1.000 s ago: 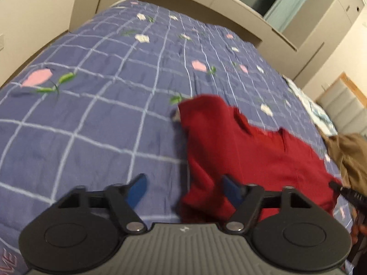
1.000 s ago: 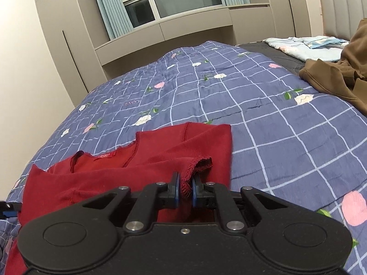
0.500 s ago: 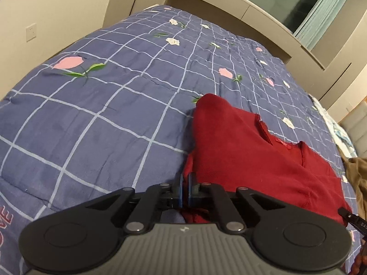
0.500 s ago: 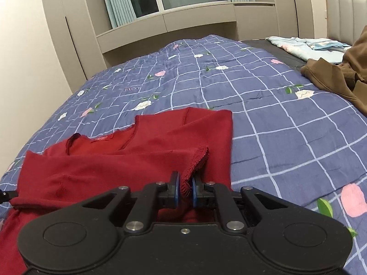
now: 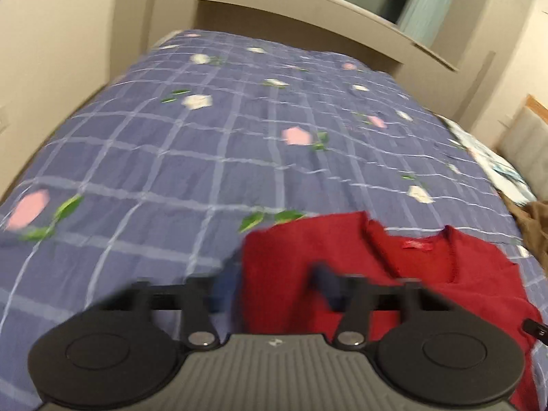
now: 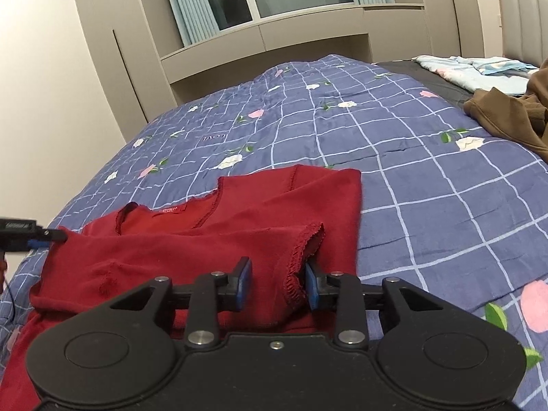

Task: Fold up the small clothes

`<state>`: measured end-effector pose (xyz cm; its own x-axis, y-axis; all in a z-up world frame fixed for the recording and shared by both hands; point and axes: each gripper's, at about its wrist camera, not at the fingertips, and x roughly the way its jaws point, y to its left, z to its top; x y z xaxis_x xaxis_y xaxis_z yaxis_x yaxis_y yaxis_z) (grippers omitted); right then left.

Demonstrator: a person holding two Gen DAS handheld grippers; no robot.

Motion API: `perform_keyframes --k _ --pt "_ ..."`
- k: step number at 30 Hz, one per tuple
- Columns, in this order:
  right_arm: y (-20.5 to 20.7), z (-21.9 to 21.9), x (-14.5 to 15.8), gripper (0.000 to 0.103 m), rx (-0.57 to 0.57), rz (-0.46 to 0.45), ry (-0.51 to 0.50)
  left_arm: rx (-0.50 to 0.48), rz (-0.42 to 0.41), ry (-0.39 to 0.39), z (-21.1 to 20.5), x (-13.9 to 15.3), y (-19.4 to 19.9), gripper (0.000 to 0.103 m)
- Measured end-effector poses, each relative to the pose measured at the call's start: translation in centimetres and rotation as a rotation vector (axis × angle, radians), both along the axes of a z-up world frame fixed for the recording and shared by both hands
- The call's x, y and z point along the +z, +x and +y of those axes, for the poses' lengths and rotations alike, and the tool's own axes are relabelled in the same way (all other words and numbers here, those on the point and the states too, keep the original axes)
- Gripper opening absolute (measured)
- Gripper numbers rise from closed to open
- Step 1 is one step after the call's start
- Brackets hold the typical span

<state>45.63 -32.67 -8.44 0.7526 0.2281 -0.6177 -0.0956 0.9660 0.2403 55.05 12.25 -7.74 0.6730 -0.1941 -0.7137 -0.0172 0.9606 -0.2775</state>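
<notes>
Red top (image 6: 212, 239) lies flat on the bed (image 6: 428, 178), both sleeves folded in. Right hand-held gripper (image 6: 277, 284) is opening, cuff (image 6: 301, 257) loose btwn its pads; left hand-held gripper (image 5: 274, 282) is opening too, wide apart, blurred. Next, prob.: grab hem, fold up twd collar. Brown garment (image 6: 507, 116) lies well apart, nothing in the way.

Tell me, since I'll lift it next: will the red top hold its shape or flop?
The red top will probably flop: its folded sleeve drapes softly and wrinkles. It looks thin and light, lying flat on the quilt. Its scalloped cuff may snag.
</notes>
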Motion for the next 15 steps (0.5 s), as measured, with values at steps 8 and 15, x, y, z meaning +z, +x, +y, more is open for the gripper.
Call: perform_keyframes --k 8,15 --pt "-0.1 0.9 0.3 0.009 -0.018 -0.059 -0.117 -0.001 -0.092 0.031 -1.2 1.1 0.7 0.005" --pt "0.3 0.8 -0.1 0.016 -0.025 -0.035 -0.126 0.072 -0.001 -0.008 1.5 -0.7 -0.4 0.064"
